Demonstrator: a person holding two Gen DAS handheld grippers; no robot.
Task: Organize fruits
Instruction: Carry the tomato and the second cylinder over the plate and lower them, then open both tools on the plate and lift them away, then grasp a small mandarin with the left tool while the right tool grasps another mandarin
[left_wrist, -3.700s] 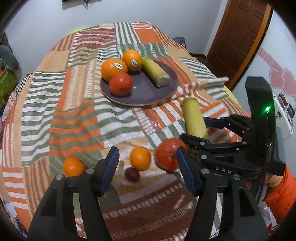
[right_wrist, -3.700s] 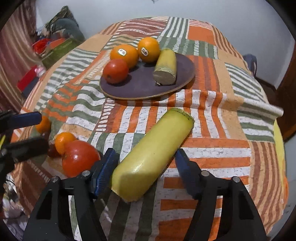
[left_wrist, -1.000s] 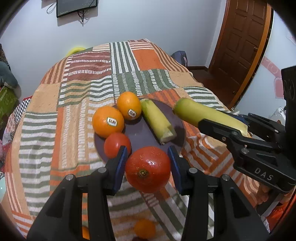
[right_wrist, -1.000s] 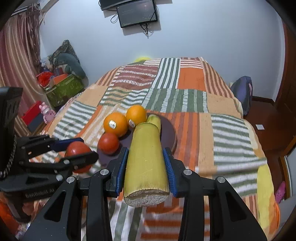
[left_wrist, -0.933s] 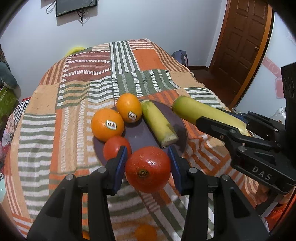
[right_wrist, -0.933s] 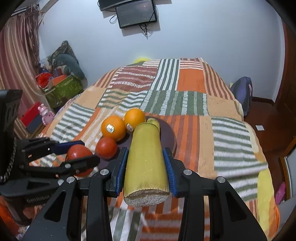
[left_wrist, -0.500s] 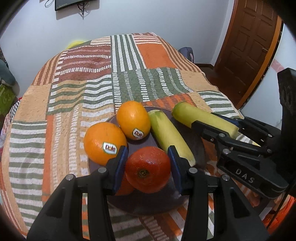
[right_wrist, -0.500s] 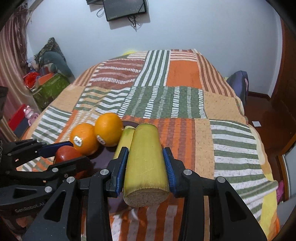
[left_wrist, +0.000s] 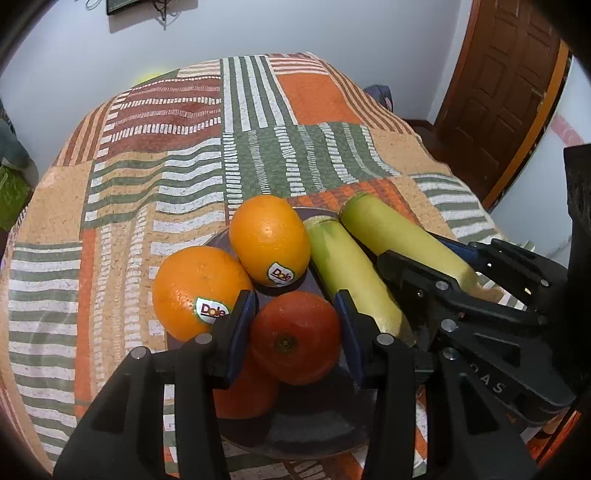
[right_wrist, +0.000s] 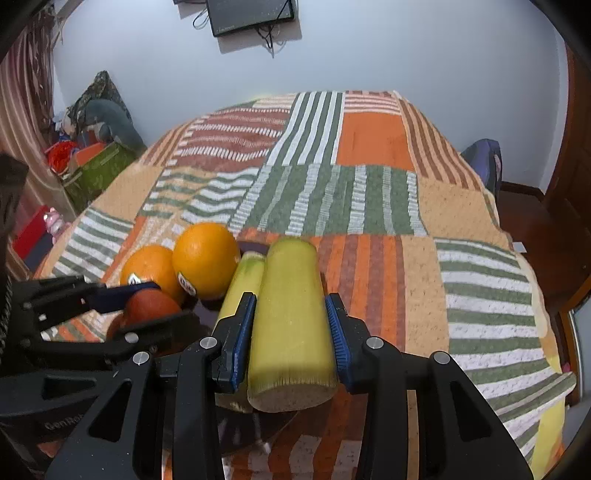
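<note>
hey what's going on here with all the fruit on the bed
A person is gathering fruit onto a dark plate using two handheld grippers. The left gripper holds a red tomato over the plate; the right gripper holds a yellow-green stalk piece beside a similar stalk lying there. Two stickered oranges sit on the plate too.

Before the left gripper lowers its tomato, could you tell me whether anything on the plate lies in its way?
Yes. Another tomato lies on the plate right below the held tomato, partly hidden by the left gripper. An orange crowds its left side, and a yellow-green stalk its right.
</note>
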